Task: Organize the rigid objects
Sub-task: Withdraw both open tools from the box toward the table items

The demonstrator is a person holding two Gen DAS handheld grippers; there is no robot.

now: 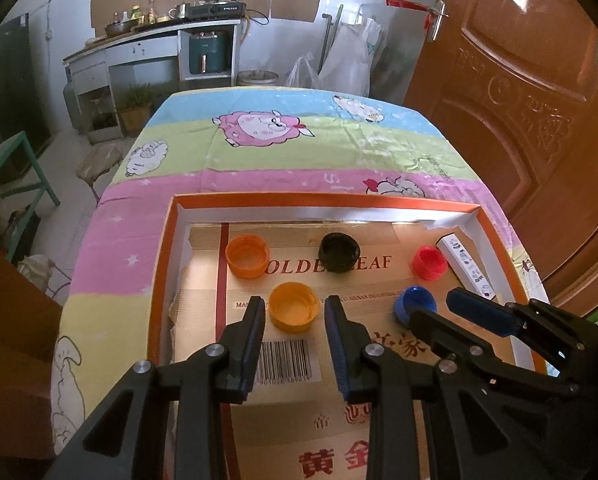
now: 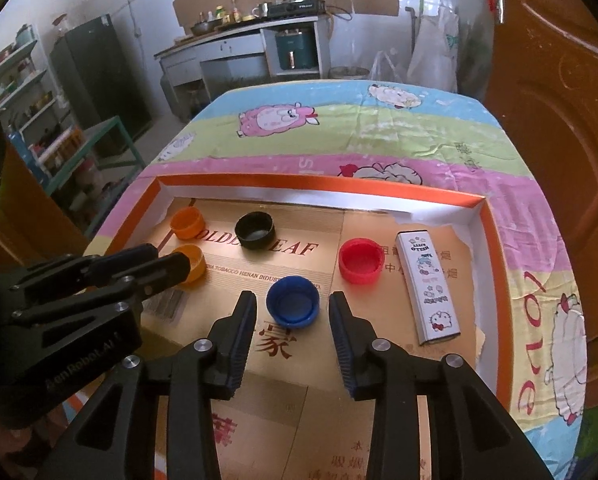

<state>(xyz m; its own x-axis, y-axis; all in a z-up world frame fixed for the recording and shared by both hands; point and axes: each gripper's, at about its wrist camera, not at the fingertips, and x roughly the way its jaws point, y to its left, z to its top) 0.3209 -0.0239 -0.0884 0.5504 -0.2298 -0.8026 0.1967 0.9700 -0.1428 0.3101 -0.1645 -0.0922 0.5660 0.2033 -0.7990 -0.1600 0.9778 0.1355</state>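
An orange-rimmed shallow box (image 1: pixel 323 199) (image 2: pixel 299 184) lined with gold cardboard holds several bottle caps, all lying open side up. My left gripper (image 1: pixel 294 302) (image 2: pixel 170 256) is open, its tips either side of the yellow cap (image 1: pixel 294 312) (image 2: pixel 195 266) with narrow gaps. My right gripper (image 2: pixel 293 298) (image 1: pixel 437 306) is open around the blue cap (image 2: pixel 293 300) (image 1: pixel 415 304), its pads clear of the rim. Farther back lie an orange cap (image 1: pixel 247 256) (image 2: pixel 187 222), a black cap (image 1: pixel 339 252) (image 2: pixel 255 231) and a red cap (image 1: pixel 429 262) (image 2: pixel 361 260).
A long white sticker-covered box (image 2: pixel 429 288) (image 1: pixel 465 266) lies by the tray's right wall. The tray sits on a table under a cartoon sheep cloth (image 1: pixel 299 148). A brown door (image 1: pixel 519 100) stands to the right, a green shelf frame (image 2: pixel 111 140) to the left.
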